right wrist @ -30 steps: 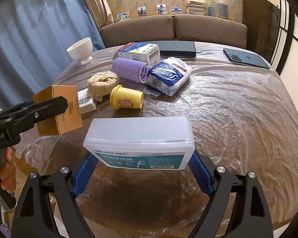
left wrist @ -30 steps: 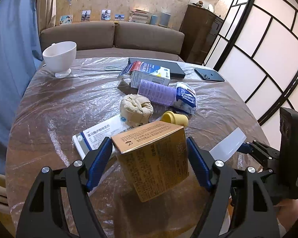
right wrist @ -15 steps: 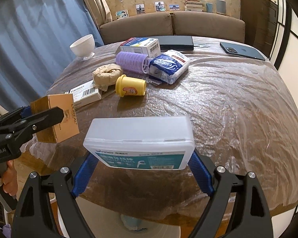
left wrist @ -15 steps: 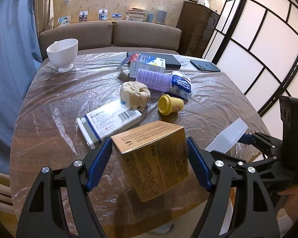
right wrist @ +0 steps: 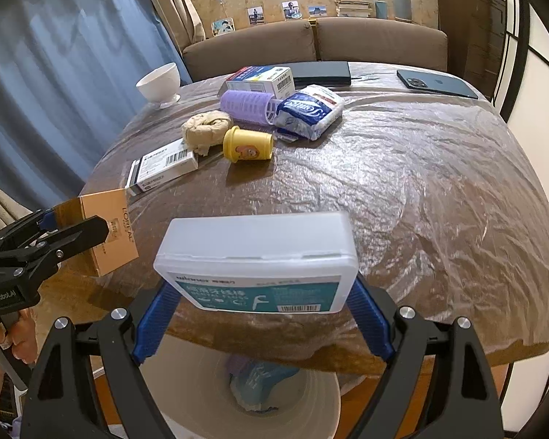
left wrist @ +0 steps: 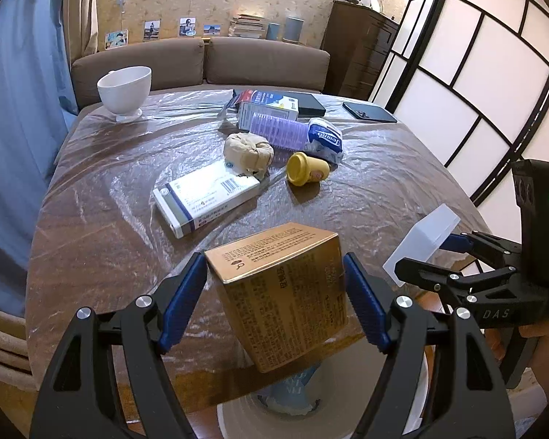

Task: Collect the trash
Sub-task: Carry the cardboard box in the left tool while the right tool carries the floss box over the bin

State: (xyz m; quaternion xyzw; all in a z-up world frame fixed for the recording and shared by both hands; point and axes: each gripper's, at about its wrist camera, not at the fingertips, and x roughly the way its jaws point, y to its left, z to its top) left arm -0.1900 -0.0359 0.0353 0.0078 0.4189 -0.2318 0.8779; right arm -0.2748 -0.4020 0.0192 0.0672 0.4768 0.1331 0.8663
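Left tongs (left wrist: 274, 292): clenched on the gold carton (left wrist: 285, 292), one blue pad on each side wall; the carton sits tilted between them, a corner pointing down.
Right tongs (right wrist: 260, 292): clenched on the white plastic case (right wrist: 256, 256), pads at its two short ends, teal label facing the camera.
Gold carton: thin card, probably light and a little crushable; the flat side walls are the place to hold it, with only modest squeeze.
White plastic case: stiff and smooth, so likely slippery; the end-to-end grip looks sound.
Pose: both tongs are held level, just off the near edge of the table (right wrist: 439, 183), side by side, above the white bin (right wrist: 311, 402) on the floor.
Bin: already holds something bluish, though the view is too dark to say what.
Left on the table: a white medicine box (left wrist: 205, 199), a yellow cup (left wrist: 307, 168) on its side, a tan paper wad (left wrist: 249, 150), a purple roller (left wrist: 278, 133), a tissue pack (left wrist: 325, 139).
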